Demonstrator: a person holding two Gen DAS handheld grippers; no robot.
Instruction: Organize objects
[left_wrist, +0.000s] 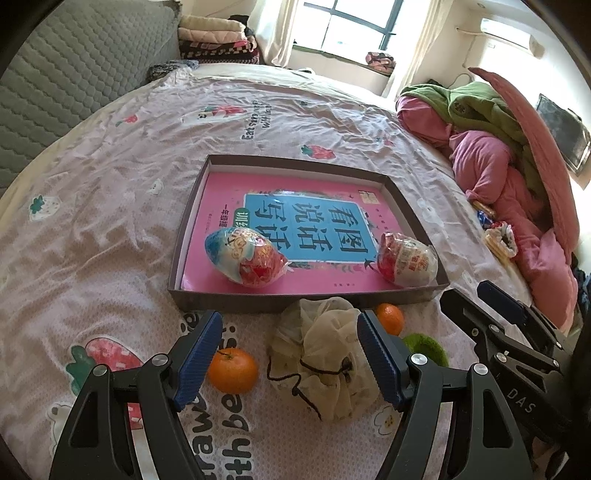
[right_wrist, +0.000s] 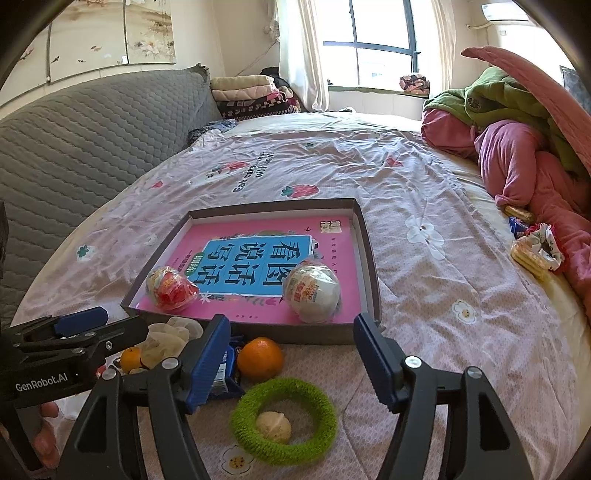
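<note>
A shallow brown box (left_wrist: 229, 300) (right_wrist: 255, 334) lies on the bed with a pink book (left_wrist: 332, 284) (right_wrist: 240, 236) in it. Two wrapped toy eggs lie on the book: one at the left (left_wrist: 245, 256) (right_wrist: 171, 287), one at the right (left_wrist: 406, 264) (right_wrist: 313, 292). In front of the box lie a cream mesh pouch (left_wrist: 325, 360) (right_wrist: 166, 338), two oranges (left_wrist: 232, 370) (right_wrist: 260, 358), a green ring (right_wrist: 284, 421) (left_wrist: 428, 347) with a pale lump (right_wrist: 273, 426) inside, and a blue packet (right_wrist: 225, 376). My left gripper (left_wrist: 290, 356) is open around the pouch. My right gripper (right_wrist: 290, 358) is open above the ring.
The bedsheet (left_wrist: 110, 206) has a strawberry print. A grey quilted headboard (right_wrist: 74, 147) stands at the left. Pink and green bedding (right_wrist: 517, 147) is piled at the right, with snack packs (right_wrist: 535, 251) beside it. Folded blankets (right_wrist: 251, 92) lie by the window.
</note>
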